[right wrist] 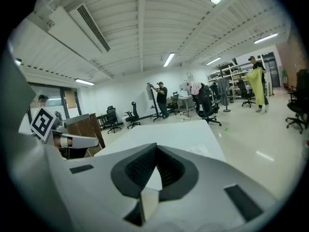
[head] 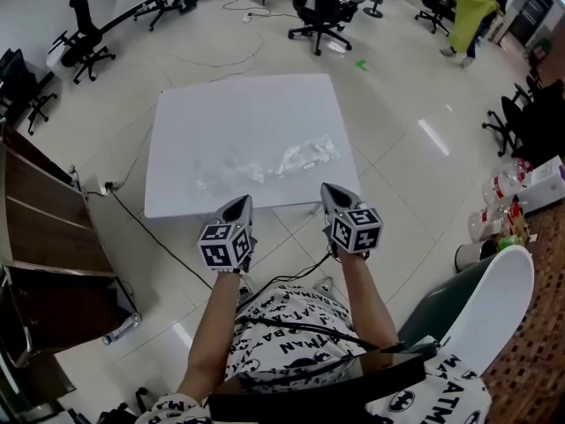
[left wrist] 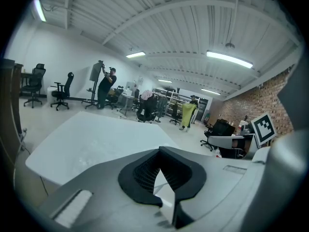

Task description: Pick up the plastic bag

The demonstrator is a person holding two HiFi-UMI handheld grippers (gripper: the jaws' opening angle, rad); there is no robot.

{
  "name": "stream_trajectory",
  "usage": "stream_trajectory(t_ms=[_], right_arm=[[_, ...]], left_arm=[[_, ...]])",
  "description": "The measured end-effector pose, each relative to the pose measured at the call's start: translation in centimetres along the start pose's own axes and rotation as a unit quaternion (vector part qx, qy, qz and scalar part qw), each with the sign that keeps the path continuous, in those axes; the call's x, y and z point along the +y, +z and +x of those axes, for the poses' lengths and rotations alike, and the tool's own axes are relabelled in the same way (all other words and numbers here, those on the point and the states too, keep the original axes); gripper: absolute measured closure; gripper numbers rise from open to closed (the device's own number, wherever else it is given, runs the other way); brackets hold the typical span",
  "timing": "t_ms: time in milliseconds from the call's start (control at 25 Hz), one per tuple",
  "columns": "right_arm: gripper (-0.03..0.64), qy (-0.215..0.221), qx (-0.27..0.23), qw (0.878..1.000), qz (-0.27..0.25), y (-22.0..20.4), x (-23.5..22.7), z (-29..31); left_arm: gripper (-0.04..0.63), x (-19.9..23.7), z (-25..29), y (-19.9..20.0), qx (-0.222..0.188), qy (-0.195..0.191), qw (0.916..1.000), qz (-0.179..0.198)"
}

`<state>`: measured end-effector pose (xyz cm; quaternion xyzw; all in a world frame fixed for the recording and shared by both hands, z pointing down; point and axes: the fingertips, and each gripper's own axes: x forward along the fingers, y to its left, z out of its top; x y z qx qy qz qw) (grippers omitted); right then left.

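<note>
Clear crumpled plastic bag (head: pixel 305 157) lies flat on the white square table (head: pixel 185 122), ahead of both grippers and touching neither. Its bunched, brightest part sits just forward of the right gripper (head: pixel 331 190) and slightly to that gripper's inner side. A thinner, flatter spread of film extends across to a spot forward of the left gripper (head: pixel 240 203).

Both grippers are held side by side over the near edge of the table, tips angled forward and down, with a gap between them. Each carries a cube with square black-and-white markers (head: pixel 225 244) behind its jaws.

Left gripper: in the left gripper view the two jaws of the left gripper (left wrist: pixel 159 151) meet at the tips. Nothing is held between the ribbed black pads (left wrist: pixel 145 170). The table top fills the area beyond the tips.

Right gripper: in the right gripper view the jaws of the right gripper (right wrist: pixel 155 146) are fully together and empty. The plastic bag (right wrist: pixel 199 150) shows just past the tips, to the right of the jaw line.

Surroundings: a black cable (head: pixel 150 237) runs over the pale tiled floor (head: pixel 397 104) to the left gripper's outer side. A black office chair (head: pixel 320 11) stands well beyond the table.
</note>
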<state>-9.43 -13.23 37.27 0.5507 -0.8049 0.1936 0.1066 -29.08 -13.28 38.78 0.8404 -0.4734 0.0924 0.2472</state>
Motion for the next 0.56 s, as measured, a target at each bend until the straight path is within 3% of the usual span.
stream_trajectory(t_ms=[560], right_arm=[[0.615,0.009,0.003,1.000,-0.002,-0.13,0.32,0.42]], left_arm=[[0.594,0.25,-0.13,0.25,-0.003,0.004,1.0000,0.001]])
